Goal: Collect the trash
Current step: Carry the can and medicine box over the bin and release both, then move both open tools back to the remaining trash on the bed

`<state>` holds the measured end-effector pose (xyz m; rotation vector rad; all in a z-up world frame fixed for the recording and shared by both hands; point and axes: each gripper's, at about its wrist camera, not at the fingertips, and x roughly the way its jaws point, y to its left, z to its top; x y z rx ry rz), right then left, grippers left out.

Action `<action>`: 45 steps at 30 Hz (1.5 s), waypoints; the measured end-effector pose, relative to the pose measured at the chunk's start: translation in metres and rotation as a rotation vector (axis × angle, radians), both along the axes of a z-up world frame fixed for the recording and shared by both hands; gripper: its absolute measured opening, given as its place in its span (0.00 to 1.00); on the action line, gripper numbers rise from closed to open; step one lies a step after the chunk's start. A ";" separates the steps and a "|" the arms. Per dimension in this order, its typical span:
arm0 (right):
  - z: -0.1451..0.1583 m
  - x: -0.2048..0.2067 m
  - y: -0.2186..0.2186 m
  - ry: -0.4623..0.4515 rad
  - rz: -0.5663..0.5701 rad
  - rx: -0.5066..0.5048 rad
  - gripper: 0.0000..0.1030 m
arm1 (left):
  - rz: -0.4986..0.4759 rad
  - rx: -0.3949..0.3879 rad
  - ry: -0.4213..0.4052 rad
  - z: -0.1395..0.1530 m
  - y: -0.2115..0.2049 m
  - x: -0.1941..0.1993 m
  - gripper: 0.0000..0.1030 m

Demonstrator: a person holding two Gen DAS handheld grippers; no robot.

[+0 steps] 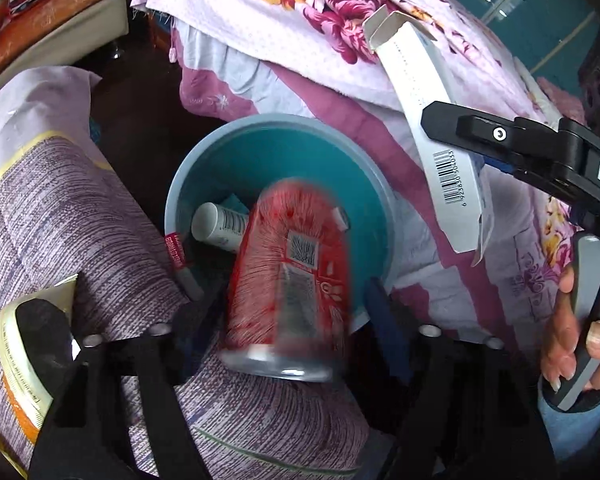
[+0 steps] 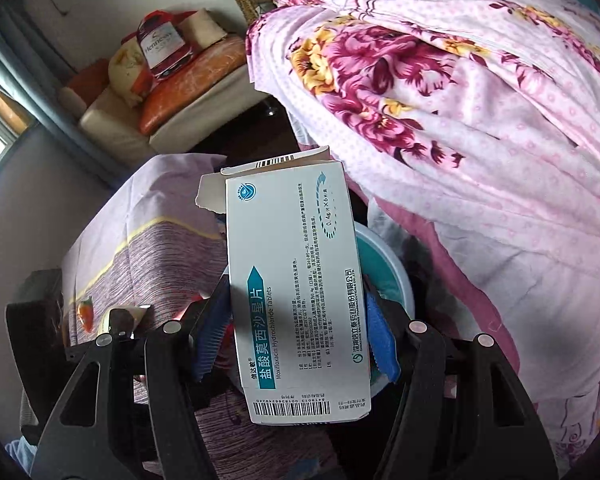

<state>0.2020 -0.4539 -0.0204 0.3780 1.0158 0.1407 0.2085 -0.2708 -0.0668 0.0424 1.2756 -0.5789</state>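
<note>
Red can point(image 1: 290, 280), blurred, lower centre over teal bin point(image 1: 204, 176), between spread left hand-held gripper point(image 1: 280, 312) jaws; right hand-held gripper point(image 2: 296, 336) clamped on white medicine box point(image 2: 296, 292).

From my left wrist view the round teal plastic bin point(image 1: 284, 152) sits centre. A red blurred can point(image 1: 292, 280) is over its 6 o'clock rim; a white tube point(image 1: 220, 224) lies inside at 9. The white cardboard medicine box point(image 1: 432, 128) is at 2 o'clock, floral quilt point(image 1: 300, 20) behind at 12.
</note>
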 end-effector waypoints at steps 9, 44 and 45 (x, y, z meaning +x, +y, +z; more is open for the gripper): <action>-0.007 0.007 0.000 0.018 -0.003 -0.003 0.58 | 0.034 -0.021 0.019 -0.003 0.012 -0.002 0.82; 0.015 -0.001 0.084 0.084 0.106 -0.060 0.79 | 0.214 -0.129 -0.063 0.038 0.119 -0.047 0.90; 0.016 -0.001 0.089 0.085 0.113 -0.062 0.79 | 0.222 -0.131 -0.068 0.040 0.124 -0.048 0.90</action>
